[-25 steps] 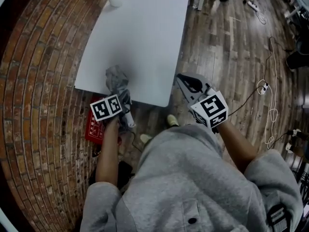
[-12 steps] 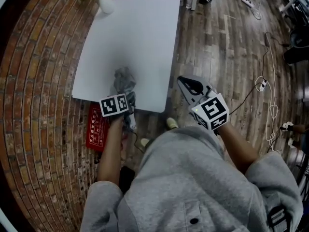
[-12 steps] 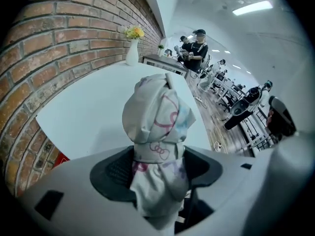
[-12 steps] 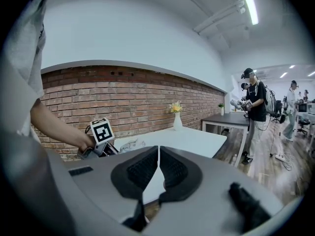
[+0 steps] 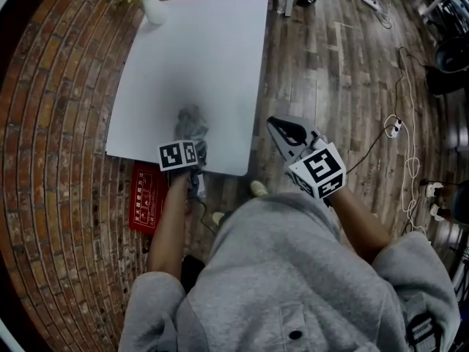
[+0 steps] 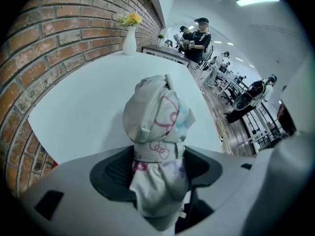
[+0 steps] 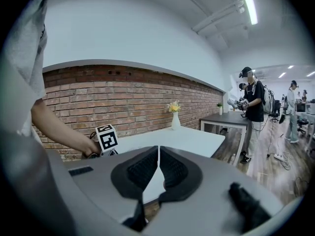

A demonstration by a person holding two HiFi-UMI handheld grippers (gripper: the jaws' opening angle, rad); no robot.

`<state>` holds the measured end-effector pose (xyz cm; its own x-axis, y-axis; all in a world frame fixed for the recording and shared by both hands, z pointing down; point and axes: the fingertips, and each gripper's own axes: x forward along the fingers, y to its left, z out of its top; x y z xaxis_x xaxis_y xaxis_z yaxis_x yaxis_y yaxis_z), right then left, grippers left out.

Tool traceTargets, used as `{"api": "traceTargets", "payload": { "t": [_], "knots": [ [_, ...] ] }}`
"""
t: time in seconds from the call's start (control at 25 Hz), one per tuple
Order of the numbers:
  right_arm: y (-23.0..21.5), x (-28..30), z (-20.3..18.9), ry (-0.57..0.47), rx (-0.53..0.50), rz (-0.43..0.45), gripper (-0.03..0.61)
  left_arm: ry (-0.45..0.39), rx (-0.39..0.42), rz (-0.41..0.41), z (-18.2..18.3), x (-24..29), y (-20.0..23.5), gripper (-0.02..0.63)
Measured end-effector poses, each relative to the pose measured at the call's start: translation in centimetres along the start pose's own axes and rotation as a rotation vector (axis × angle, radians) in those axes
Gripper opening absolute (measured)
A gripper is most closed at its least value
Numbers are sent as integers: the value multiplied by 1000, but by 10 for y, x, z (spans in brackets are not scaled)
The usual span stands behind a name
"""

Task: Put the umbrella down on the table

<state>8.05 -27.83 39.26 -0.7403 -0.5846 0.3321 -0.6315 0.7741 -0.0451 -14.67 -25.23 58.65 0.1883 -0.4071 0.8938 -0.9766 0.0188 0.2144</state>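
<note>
The folded umbrella (image 5: 192, 122), pale grey cloth with pink prints and a strap round its middle (image 6: 157, 113), sticks out over the near edge of the white table (image 5: 212, 50). My left gripper (image 5: 190, 147) is shut on the umbrella's lower part, with its pads pressing on both sides (image 6: 157, 165). I cannot tell whether the umbrella's tip touches the tabletop. My right gripper (image 5: 277, 127) hovers off the table's right front corner above the floor. It is shut and empty, its pads meeting (image 7: 158, 168). The left gripper's marker cube (image 7: 107, 137) shows in the right gripper view.
A white vase of yellow flowers (image 5: 150, 9) stands at the table's far left corner by the brick wall (image 6: 64, 38). A red sheet (image 5: 146, 196) lies on the floor under the near edge. Cables (image 5: 399, 127) trail at right. People (image 7: 253, 107) stand by another table (image 7: 231, 118).
My left gripper has sunk and moved forward with the umbrella, bringing it lower over the table's near edge. The right gripper has hardly moved.
</note>
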Motion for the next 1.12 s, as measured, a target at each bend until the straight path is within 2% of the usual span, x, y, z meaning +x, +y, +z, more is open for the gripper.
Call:
{"api": "traceTargets", "payload": {
  "t": [0.24,0.6,0.96,1.12],
  "knots": [
    [-4,4,3,1,-6,-5,29,34,27,9,3,10,-1,299],
    [-10,4,4,4,-2,-20,29,38,51,9,13,17,-4,299],
    [-3,6,0,13,2,4,29,-4,36,-21,13,12,-8,304],
    [1,10,1,8,-7,15,29,-53,43,-15,16,0,-7,314]
  ]
}}
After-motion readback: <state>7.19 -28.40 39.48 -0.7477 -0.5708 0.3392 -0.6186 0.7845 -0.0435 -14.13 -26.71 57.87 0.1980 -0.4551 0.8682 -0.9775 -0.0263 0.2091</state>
